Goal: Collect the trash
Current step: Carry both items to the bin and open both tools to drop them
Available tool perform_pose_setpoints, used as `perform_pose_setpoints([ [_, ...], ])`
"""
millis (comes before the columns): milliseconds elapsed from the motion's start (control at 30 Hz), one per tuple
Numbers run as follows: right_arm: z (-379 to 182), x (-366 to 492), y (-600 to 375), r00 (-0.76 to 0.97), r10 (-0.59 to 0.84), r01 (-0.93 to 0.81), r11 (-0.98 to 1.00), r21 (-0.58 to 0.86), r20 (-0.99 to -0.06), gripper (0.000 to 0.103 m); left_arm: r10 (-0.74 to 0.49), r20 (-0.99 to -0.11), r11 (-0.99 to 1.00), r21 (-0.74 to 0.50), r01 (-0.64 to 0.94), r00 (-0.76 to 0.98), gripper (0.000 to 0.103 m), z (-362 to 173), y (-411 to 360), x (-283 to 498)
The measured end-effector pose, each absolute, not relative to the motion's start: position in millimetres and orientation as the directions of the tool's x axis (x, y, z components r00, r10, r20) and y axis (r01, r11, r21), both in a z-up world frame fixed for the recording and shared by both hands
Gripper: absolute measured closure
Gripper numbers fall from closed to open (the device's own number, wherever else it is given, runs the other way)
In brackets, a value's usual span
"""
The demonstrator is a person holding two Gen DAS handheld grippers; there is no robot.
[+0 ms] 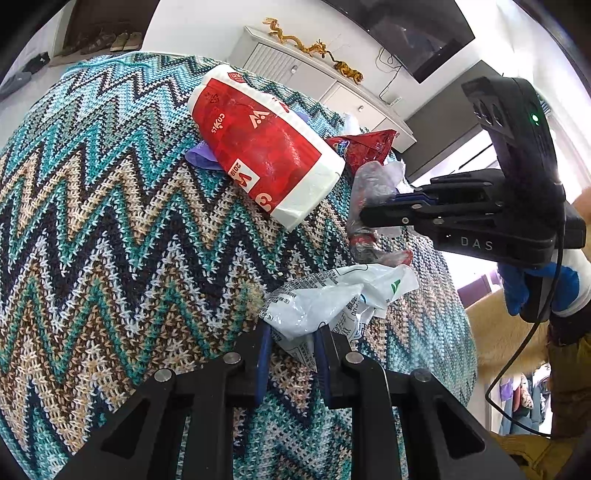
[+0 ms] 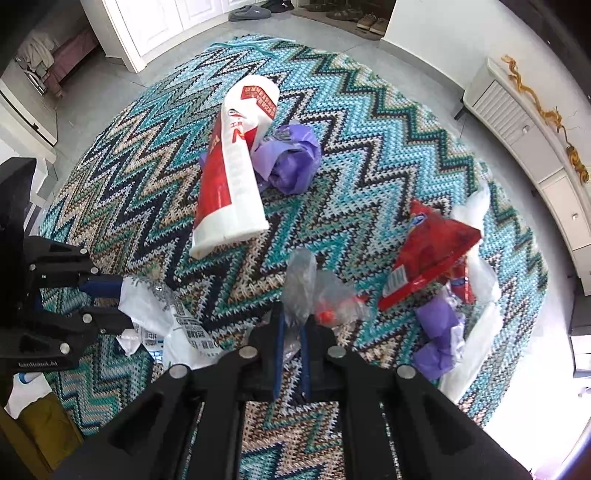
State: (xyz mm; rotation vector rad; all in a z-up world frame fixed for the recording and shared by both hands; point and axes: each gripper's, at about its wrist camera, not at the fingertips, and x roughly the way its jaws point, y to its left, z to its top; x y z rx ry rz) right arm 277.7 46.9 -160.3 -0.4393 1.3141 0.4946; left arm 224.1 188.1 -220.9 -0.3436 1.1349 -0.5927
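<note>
My left gripper is shut on a crumpled white printed wrapper that rests on the zigzag knitted rug. In the right wrist view the same gripper pinches that wrapper from the left. A clear crumpled plastic wrapper with red bits is clamped between the pads of my right gripper, just above the rug. From the left wrist view, the right gripper holds this clear wrapper hanging off its tips.
More litter lies on the rug: a large red-and-white bag, a purple bag, a red snack packet, and purple and white plastic. A white cabinet lines the wall. Shoes sit on the tiled floor.
</note>
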Motion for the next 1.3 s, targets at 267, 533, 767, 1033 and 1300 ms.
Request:
perform_pose_setpoints([
  [267, -137.6, 257.6, 32.7, 0.238, 0.111, -0.576, 0.816, -0.049, -0.965, 0.099, -0.623, -0.728, 0.782, -0.570, 0.250, 0.287, 0.084, -215.2, 191.2, 208.8],
  [533, -131.4, 248.3, 26.5, 0.265, 0.122, -0.570, 0.820, -0.054, -0.957, 0.100, -0.631, -0.719, 0.776, -0.583, 0.242, 0.292, 0.084, -208.0, 196.8, 201.5],
  [767, -124.7, 237.4, 1.5, 0.293, 0.133, -0.544, 0.838, -0.051, -0.947, 0.100, -0.632, -0.720, 0.775, -0.582, 0.246, 0.288, 0.084, -195.1, 187.0, 197.2],
  [1033, -107.1, 211.7, -51.3, 0.361, 0.161, -0.467, 0.884, -0.028, -0.918, 0.100, -0.627, -0.726, 0.777, -0.559, 0.291, 0.282, 0.084, -169.4, 148.4, 195.1],
  [1300, -96.4, 182.4, -121.9, 0.435, 0.170, -0.359, 0.933, 0.003, -0.884, 0.100, -0.617, -0.741, 0.776, -0.518, 0.359, 0.265, 0.084, -138.3, 88.8, 201.8],
])
